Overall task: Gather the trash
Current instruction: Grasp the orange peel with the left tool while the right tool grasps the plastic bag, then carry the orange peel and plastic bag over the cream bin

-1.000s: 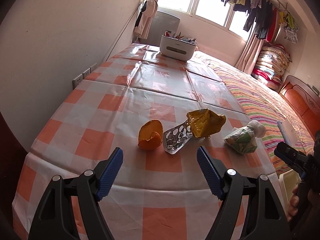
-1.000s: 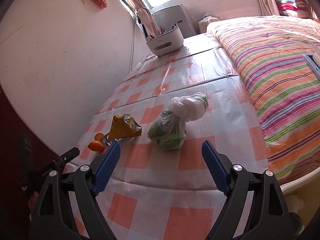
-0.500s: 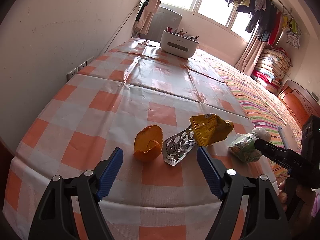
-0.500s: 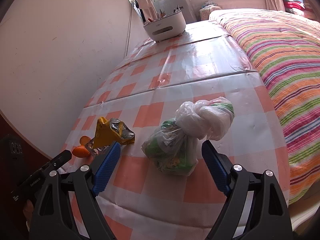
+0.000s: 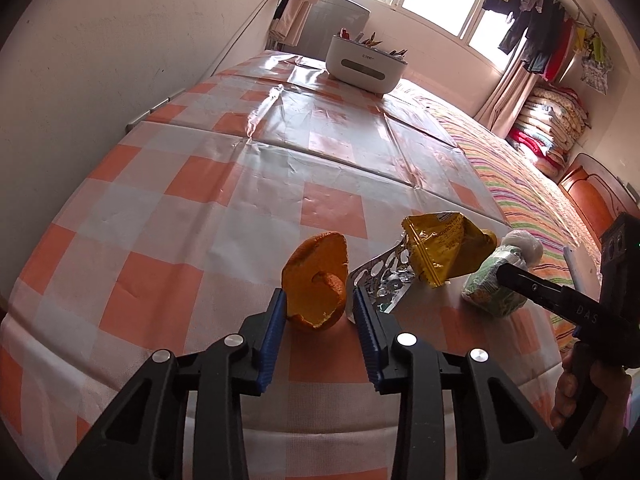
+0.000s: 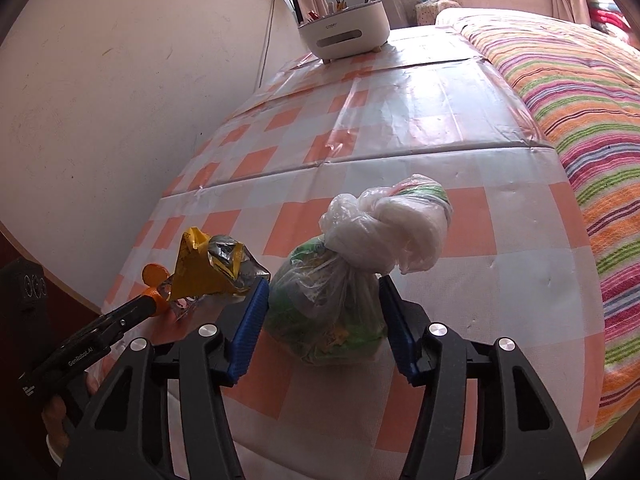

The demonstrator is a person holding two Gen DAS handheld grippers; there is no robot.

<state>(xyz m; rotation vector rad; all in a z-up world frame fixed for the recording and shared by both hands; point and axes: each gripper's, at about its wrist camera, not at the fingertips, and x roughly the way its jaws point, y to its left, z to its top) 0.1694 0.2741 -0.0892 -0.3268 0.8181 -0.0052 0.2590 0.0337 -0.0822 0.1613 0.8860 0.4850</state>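
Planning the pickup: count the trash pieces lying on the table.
4: orange peel between the left gripper's fingers, blister pack beside it, yellow wrapper overlapping that, knotted plastic bag between the right gripper's fingers.

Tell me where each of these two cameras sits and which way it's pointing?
Left wrist view: sits on the left gripper, looking forward along its blue fingers, which bracket the orange peel; the other gripper and the hand holding it show at right.
Right wrist view: sits on the right gripper, looking along its fingers, which flank the knotted plastic bag; the other gripper pokes in at left.
Shared: the checkered table, yellow wrapper, white organizer, striped bed.
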